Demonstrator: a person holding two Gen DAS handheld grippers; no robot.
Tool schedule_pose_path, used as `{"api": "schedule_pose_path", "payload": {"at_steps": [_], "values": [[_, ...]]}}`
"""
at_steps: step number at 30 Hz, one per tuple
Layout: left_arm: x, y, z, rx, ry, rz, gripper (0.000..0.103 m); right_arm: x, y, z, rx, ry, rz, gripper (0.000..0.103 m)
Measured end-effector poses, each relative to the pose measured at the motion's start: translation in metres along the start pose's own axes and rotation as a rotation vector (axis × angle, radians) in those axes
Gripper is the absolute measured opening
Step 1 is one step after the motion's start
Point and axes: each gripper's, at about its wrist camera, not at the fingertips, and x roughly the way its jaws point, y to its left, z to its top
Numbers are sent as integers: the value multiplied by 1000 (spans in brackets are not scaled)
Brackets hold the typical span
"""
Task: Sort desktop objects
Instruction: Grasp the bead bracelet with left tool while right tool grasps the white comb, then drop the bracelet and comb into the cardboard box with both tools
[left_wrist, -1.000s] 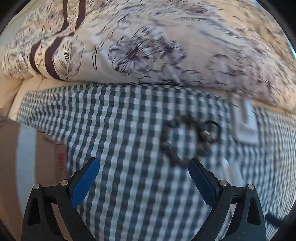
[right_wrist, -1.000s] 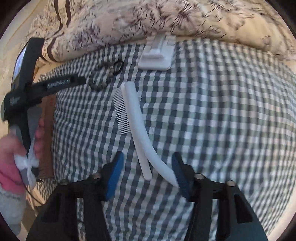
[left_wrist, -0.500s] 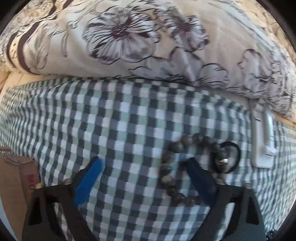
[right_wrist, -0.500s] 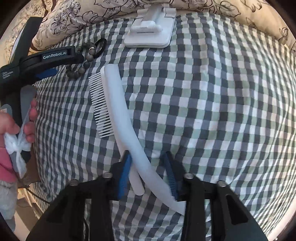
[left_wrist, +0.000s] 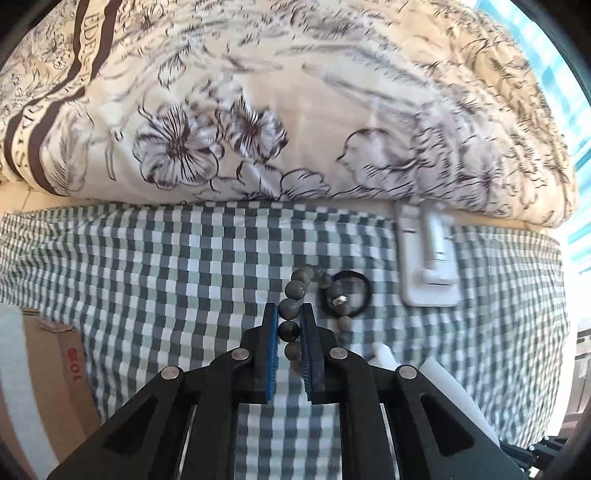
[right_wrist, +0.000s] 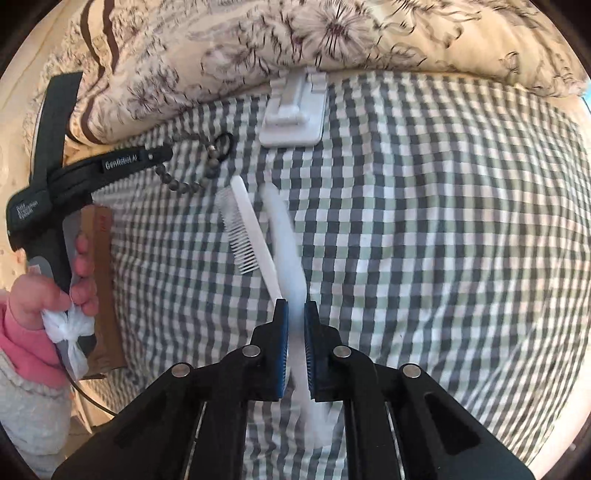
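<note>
My left tool (left_wrist: 289, 325) clamped on the bead bracelet (left_wrist: 295, 291), "GenRobot.AI" on its side, my right tool (right_wrist: 295, 314) pinching the white comb case (right_wrist: 284, 236), comb (right_wrist: 247, 229) just left

A green, grey and white checked cloth (left_wrist: 155, 258) covers the surface. At twelve o'clock lies a cream quilt (left_wrist: 295, 103) printed with dark flowers and brown stripes. A brown cardboard box (left_wrist: 55, 369) sits at eight o'clock. Bright daylight enters at two o'clock.

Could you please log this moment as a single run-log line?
left gripper: shut on bead bracelet | right gripper: shut on white comb sleeve | comb: on checked cloth
</note>
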Motion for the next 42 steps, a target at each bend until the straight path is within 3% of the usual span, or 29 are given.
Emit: {"api": "schedule_pose_path", "payload": {"at_steps": [12,21,25,32,38,42], "values": [[-115,-9,5,-3,-105,-18,11,-91,38,-31,-26,-95,49,8],[-221,6,-28,18,-187,1,11,-167,97,-75,-124,-173,91,8],[-266,37,-42,-6,-227,1,11,-186,133,-89,-179,-206,108,8],[-321,117,-63,10,-257,48,11,-197,231,-109,-255,-251,180,8],[-333,197,-71,12,-255,63,11,-170,317,-119,-296,-242,247,8],[-320,233,-74,26,-230,72,11,-133,358,-121,-312,-202,232,8]]}}
